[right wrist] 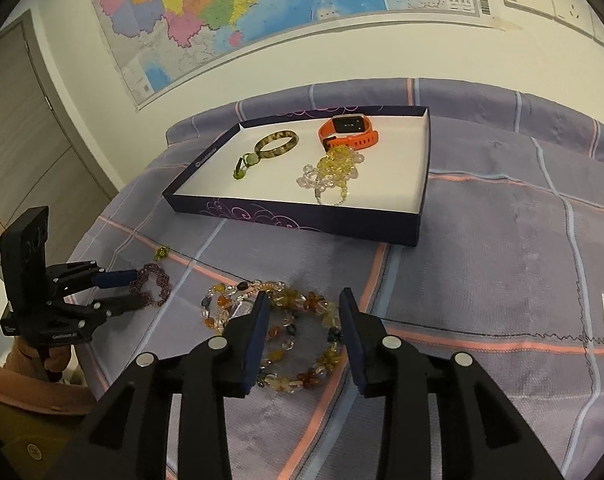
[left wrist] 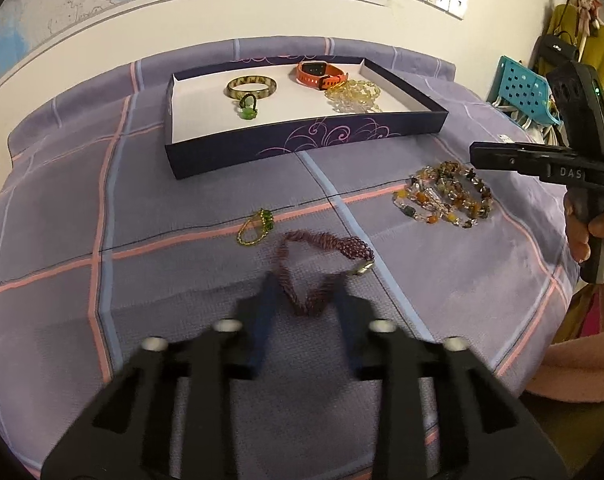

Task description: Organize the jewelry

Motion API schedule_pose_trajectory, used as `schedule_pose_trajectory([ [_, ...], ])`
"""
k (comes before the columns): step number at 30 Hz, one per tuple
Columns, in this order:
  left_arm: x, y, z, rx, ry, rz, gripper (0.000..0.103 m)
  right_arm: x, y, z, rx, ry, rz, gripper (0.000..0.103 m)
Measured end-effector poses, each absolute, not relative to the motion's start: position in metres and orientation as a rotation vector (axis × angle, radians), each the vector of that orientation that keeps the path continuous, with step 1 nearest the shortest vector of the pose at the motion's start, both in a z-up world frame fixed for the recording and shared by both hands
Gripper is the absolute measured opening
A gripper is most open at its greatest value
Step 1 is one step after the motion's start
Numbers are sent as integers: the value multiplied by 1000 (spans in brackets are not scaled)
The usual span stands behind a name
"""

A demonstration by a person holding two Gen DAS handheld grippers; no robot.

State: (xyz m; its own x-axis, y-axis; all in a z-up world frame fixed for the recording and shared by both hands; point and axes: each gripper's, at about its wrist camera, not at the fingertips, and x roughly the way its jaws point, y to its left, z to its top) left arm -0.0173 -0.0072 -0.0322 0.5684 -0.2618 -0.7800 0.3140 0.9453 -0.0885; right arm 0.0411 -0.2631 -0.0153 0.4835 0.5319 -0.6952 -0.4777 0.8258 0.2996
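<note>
Left wrist view: left gripper (left wrist: 305, 286) low centre, tips blurred, jaws standing apart. The near bend of the purple beaded bracelet (left wrist: 353, 246) lies between them on the checked sheet (left wrist: 142, 280); cannot tell if either pad touches it, and no clamp is seen. Small green-yellow bracelet (left wrist: 256, 226) just left of it, apart. Heap of mixed stone bracelets (left wrist: 445, 200) at right centre, with the right gripper (left wrist: 475, 152) above its right edge, held by a hand (left wrist: 593, 228). The dark box (left wrist: 302, 144) at upper centre holds a mottled bangle (left wrist: 252, 87), a green pendant (left wrist: 246, 110), an orange watch (left wrist: 317, 74) and pale yellow beads (left wrist: 353, 94). Right wrist view: right gripper (right wrist: 305, 294) lower centre, jaws partly open, straddling the mixed stone bracelets (right wrist: 313, 298), which lie flat on the sheet (right wrist: 501, 260); pads are not pressing on them and nothing is lifted. Left gripper (right wrist: 138, 288) at left centre, fingers either side of the purple beaded bracelet (right wrist: 162, 280). Green-yellow bracelet (right wrist: 161, 253) just above. Box (right wrist: 302, 220) upper centre, with the bangle (right wrist: 276, 144), pendant (right wrist: 242, 170), watch (right wrist: 347, 130) and yellow beads (right wrist: 333, 172) inside.
</note>
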Motion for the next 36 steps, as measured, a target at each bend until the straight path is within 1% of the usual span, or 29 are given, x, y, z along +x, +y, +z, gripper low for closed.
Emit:
schedule_pose_trajectory([
  [1,-18,-8,-32,57,906,-347,8,41,-264,-16,69,874,611,35],
  [4,-19,-10,-32,70,894,-333,8,42,-265,-20,53,883,596,35],
  [12,-15,-4,-29,3,895,-339,8,43,-255,-26,-34,893,581,34],
  [14,-14,-2,-28,-11,894,-345,8,45,-248,-30,-83,898,559,29],
  [18,-14,-1,-25,-26,887,-350,8,47,-241,-32,-142,882,538,25],
  [20,-15,0,-23,-36,884,-356,8,46,-241,-32,-146,882,542,9],
  [25,-16,2,-16,-51,867,-367,8,43,-246,-23,-88,870,572,9],
  [29,-15,4,-10,-62,854,-377,7,35,-249,-1,-44,810,604,9],
  [36,-15,5,5,-74,818,-395,7,21,-242,38,-55,711,643,8],
])
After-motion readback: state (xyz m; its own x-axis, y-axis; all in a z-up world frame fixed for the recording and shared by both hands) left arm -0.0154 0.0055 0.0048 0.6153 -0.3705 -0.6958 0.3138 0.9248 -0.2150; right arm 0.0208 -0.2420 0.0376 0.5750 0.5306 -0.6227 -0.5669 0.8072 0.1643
